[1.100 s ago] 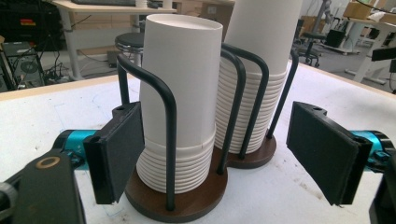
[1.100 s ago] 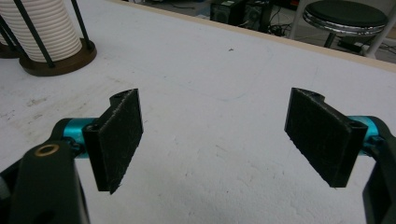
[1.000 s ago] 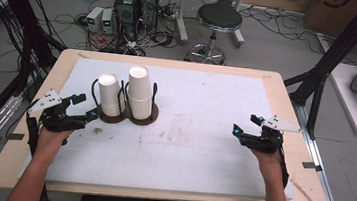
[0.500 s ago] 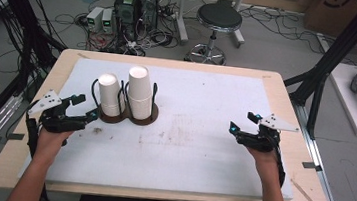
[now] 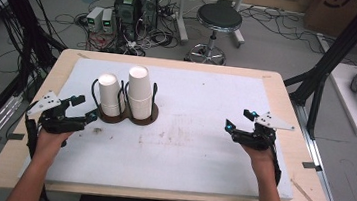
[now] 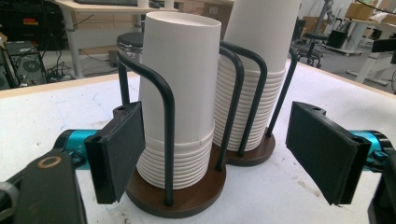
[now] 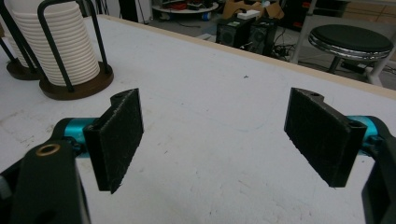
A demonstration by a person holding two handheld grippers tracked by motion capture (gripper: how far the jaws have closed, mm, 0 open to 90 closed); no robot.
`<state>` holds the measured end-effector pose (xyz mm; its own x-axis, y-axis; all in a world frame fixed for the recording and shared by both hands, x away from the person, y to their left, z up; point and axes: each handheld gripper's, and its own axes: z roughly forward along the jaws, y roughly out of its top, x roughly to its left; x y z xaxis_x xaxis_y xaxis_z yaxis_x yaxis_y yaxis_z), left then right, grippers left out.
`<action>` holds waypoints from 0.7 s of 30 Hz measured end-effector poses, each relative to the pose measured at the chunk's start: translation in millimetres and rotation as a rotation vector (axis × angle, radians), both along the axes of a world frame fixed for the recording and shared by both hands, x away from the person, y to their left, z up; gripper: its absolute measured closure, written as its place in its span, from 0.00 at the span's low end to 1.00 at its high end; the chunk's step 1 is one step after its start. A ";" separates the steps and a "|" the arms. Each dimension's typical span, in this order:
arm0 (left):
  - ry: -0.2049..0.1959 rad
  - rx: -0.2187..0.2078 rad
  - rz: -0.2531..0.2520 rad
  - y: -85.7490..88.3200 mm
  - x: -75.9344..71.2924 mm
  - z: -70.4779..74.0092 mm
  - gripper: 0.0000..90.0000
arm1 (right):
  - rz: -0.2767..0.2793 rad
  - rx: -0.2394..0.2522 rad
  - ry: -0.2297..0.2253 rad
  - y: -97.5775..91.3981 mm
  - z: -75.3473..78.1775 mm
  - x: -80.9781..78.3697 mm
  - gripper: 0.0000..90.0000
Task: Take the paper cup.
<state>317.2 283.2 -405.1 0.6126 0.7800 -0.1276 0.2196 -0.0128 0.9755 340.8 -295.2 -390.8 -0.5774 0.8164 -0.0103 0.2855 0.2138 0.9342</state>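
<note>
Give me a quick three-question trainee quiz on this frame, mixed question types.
1. True or false: the left hand-held gripper is shut on a cup.
2. Which cup stack stands taller: A) the shorter cup stack, nearer the left gripper, or B) the taller cup stack?
3. What holds both stacks upright?

Key:
1. False; its jaws stand open, empty.
2. B.
3. The brown holder with black wire loops.
</note>
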 end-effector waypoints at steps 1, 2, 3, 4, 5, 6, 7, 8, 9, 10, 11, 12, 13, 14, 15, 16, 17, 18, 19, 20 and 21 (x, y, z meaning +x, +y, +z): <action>0.000 0.000 -0.001 -0.1 0.0 -0.1 0.22 | 0.003 -0.002 0.007 0.4 -0.8 -0.2 0.23; -0.001 0.002 -0.003 -0.1 0.0 -0.1 0.22 | 0.006 -0.003 0.005 0.6 -0.8 0.1 0.24; 0.000 0.002 -0.003 -0.4 0.0 -0.2 0.22 | 0.014 0.000 0.003 1.2 -0.7 -0.1 0.28; 0.000 0.003 -0.003 -0.6 -0.1 -0.2 0.22 | 0.026 0.005 0.001 2.2 -0.3 -0.6 0.32; 0.000 0.003 -0.003 -0.6 -0.1 -0.2 0.22 | 0.026 0.005 0.001 2.2 -0.3 -0.6 0.32; -0.001 0.002 -0.003 -0.7 -0.2 -0.1 0.22 | 0.038 0.007 -0.021 5.3 1.7 -1.5 0.38; -0.001 0.001 -0.003 -0.6 -0.2 -0.1 0.22 | 0.045 0.008 -0.027 6.3 2.6 -1.5 0.43; 0.000 0.003 -0.002 -0.5 -0.3 0.2 0.22 | 0.045 0.008 -0.027 6.3 2.6 -1.5 0.43; 0.000 0.003 -0.003 -0.6 -0.2 0.2 0.22 | 0.065 0.021 -0.035 9.3 4.9 -1.6 0.53; 0.000 0.003 -0.003 -0.6 -0.2 0.2 0.22 | 0.074 0.019 -0.036 11.1 6.0 -1.3 0.57; 0.000 0.004 -0.003 -0.8 -0.1 0.3 0.22 | 0.074 0.011 -0.035 12.9 7.1 -0.6 0.62; 0.001 0.002 -0.006 -1.4 0.0 0.4 0.22 | 0.067 0.007 -0.021 15.0 8.1 -0.2 0.68; 0.001 0.002 -0.006 -1.4 0.0 0.4 0.22 | 0.067 0.007 -0.021 15.0 8.1 -0.2 0.68; 0.001 0.003 -0.006 -1.6 0.1 0.5 0.22 | 0.067 0.005 -0.015 16.9 9.0 0.5 0.72; 0.000 0.003 -0.008 -1.8 0.3 0.5 0.22 | 0.073 0.017 -0.017 21.1 10.4 0.8 0.80; 0.000 0.002 -0.008 -1.9 0.3 0.5 0.22 | 0.073 0.017 -0.017 21.1 10.4 0.8 0.80; 0.001 0.002 -0.011 -1.6 0.3 0.7 0.22 | 0.084 0.009 -0.030 27.5 12.8 0.3 0.86; 0.001 0.002 -0.011 -1.6 0.3 0.7 0.22 | 0.085 0.005 -0.035 29.8 13.8 0.2 0.89; 0.002 0.002 -0.009 -1.3 0.2 0.7 0.22 | 0.096 0.002 -0.040 33.1 14.9 -0.2 0.92; 0.003 0.000 -0.007 -0.5 0.3 0.8 0.22 | 0.101 -0.003 -0.050 36.5 15.9 -0.4 0.96; 0.003 -0.002 -0.007 -0.2 0.4 0.8 0.22 | 0.109 -0.007 -0.054 40.2 16.8 -0.4 0.99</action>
<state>317.6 283.0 -404.3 0.6179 0.7753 -0.1307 0.2224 -0.0130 0.9749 340.3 -255.0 -373.9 -0.6614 0.7484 -0.0495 0.2092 0.2475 0.9460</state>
